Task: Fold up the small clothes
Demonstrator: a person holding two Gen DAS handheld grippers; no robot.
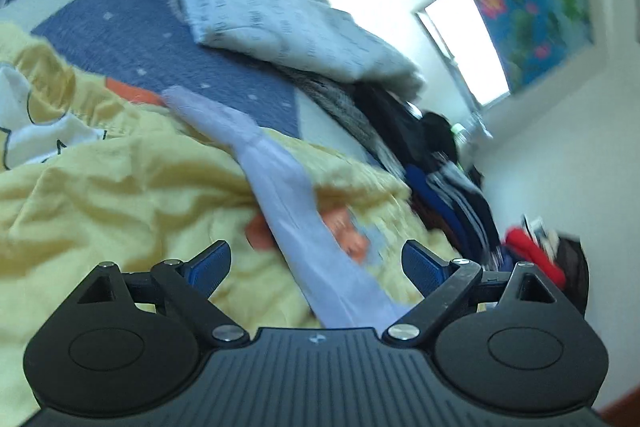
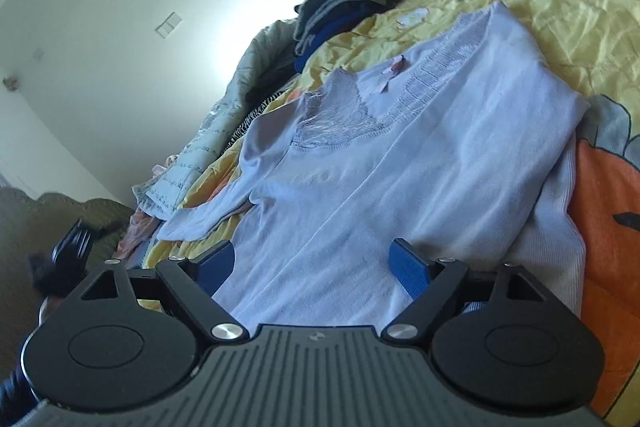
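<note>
White walls and a bright window (image 1: pixel 464 55) with a floral blind back a bed covered by a yellow cartoon-print sheet (image 1: pixel 100 195). Left wrist view, blurred: left hand-held gripper (image 1: pixel 316 263) has jaws spread wide, nothing pinched; a lavender sleeve (image 1: pixel 288 195) of the garment runs across the sheet and passes between the blue pads without touching either. Grey-white printed quilt (image 1: pixel 260 7) and dark clothes pile (image 1: pixel 440 163) lie beyond. Right wrist view: right hand-held gripper (image 2: pixel 312 263) also spread wide, pads clear of fabric. Lavender long-sleeved top (image 2: pixel 400 147) lies flat on the yellow sheet just ahead of it, lace neckline away from the camera, one sleeve out to the picture's left, a white ribbed garment (image 2: pixel 556 227) under its right edge.
</note>
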